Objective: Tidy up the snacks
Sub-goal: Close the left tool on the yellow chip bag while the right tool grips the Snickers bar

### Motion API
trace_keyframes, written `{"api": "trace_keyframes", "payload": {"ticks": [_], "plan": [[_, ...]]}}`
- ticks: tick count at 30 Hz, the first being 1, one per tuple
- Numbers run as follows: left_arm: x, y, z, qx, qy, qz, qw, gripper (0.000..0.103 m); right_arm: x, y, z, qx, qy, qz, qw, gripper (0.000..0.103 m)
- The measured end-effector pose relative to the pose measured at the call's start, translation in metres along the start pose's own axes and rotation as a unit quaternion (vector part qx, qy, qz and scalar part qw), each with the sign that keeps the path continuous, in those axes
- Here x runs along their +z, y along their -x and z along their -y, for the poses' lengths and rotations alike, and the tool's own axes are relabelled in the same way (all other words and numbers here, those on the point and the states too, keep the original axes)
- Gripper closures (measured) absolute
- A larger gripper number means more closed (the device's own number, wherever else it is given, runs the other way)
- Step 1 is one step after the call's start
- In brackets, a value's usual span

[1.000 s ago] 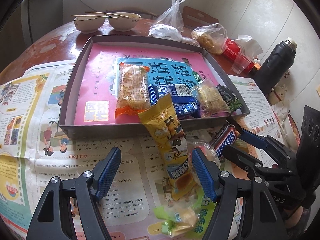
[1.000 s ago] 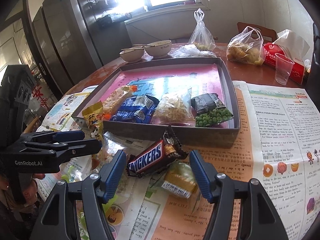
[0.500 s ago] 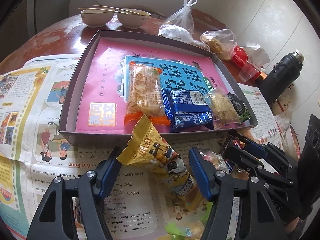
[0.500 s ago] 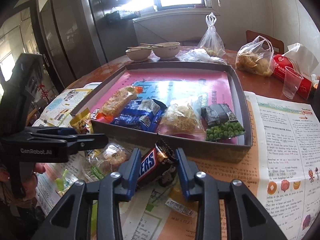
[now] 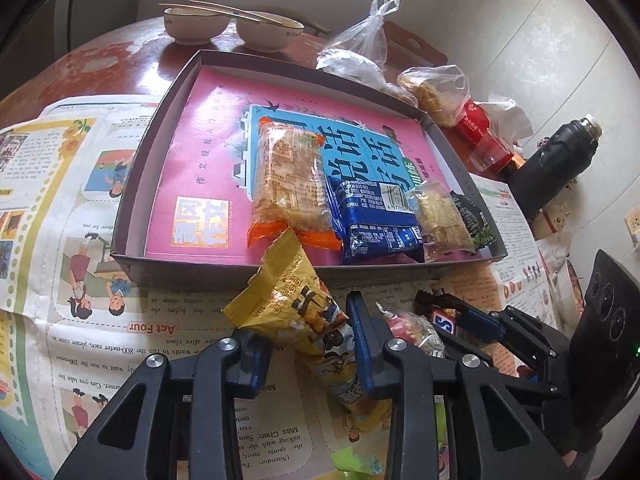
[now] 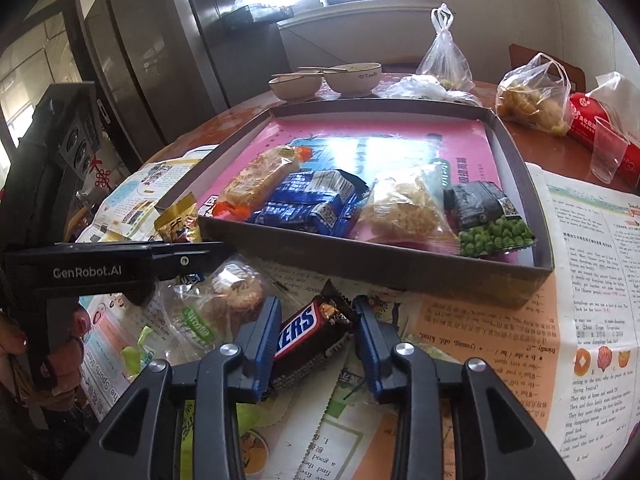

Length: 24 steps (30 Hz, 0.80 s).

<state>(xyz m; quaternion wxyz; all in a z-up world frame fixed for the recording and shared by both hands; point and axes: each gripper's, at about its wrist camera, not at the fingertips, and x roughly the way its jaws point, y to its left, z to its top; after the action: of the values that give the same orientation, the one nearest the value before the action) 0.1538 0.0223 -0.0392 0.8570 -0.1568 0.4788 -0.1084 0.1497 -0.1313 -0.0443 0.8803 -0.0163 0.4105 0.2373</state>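
Left wrist view: left gripper (image 5: 310,344) at lower centre, jaws just been closing, now pinched on the yellow snack bag (image 5: 296,308) w/ the blue pads squeezing its lower half. Bag's top end sticks up past the fingertips toward the near wall of the grey tray (image 5: 132,184), which fills the frame centre. It looks light, soft, crinkly foil w/ loose contents, so it'll flop and may slide in the pads; a grip across the middle, as now, seems best, not on the sealed end.

Right wrist view: right gripper (image 6: 316,330) at lower centre, jaws closed down on the Snickers bar (image 6: 310,334), which lies slanted between the pads, one twisted wrapper end poking up beyond the tips. Bar is probably small, fairly stiff, glossy wrapper so a bit slippery; hold across its width mid-body is the sound spot. Both sit over the newspaper (image 6: 480,340), just in front of the tray's near wall.

Already inside tray, along the near side: orange cracker pack (image 5: 290,184), blue pack (image 5: 376,220), clear bag of crisps (image 6: 404,204), green pea pack (image 6: 492,220). A clear-wrapped cake (image 6: 236,296) lies on the paper btwn the two grippers, not held.
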Motion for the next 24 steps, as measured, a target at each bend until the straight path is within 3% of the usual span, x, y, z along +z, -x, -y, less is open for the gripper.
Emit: {"api": "trace_keyframes", "payload": {"ticks": [3,5,11,17,22,24], "plan": [[0.000,0.002,0.000,-0.002,-0.001,0.004,1.0000,0.073,0.000,0.002,-0.007,-0.006,0.014,0.007,1.000,0.075],[0.001,0.007,0.000,-0.004,-0.002,0.012,0.9999,0.078,0.002,0.008,-0.007,-0.003,0.012,0.021,1.000,0.085],[0.004,0.017,-0.002,-0.010,0.001,0.023,0.9997,0.083,0.009,0.023,-0.006,-0.001,0.008,0.048,0.999,0.097],[0.005,0.027,0.002,-0.009,-0.006,0.036,0.9993,0.083,0.018,0.032,-0.003,-0.005,0.005,0.062,0.998,0.097],[0.005,0.033,0.002,-0.009,-0.010,0.039,0.9991,0.083,0.005,0.037,0.005,0.009,-0.020,0.032,0.999,0.095],[0.004,0.035,0.001,-0.008,-0.011,0.042,0.9990,0.083,-0.001,0.042,0.004,0.011,-0.020,0.020,1.000,0.088]]}}
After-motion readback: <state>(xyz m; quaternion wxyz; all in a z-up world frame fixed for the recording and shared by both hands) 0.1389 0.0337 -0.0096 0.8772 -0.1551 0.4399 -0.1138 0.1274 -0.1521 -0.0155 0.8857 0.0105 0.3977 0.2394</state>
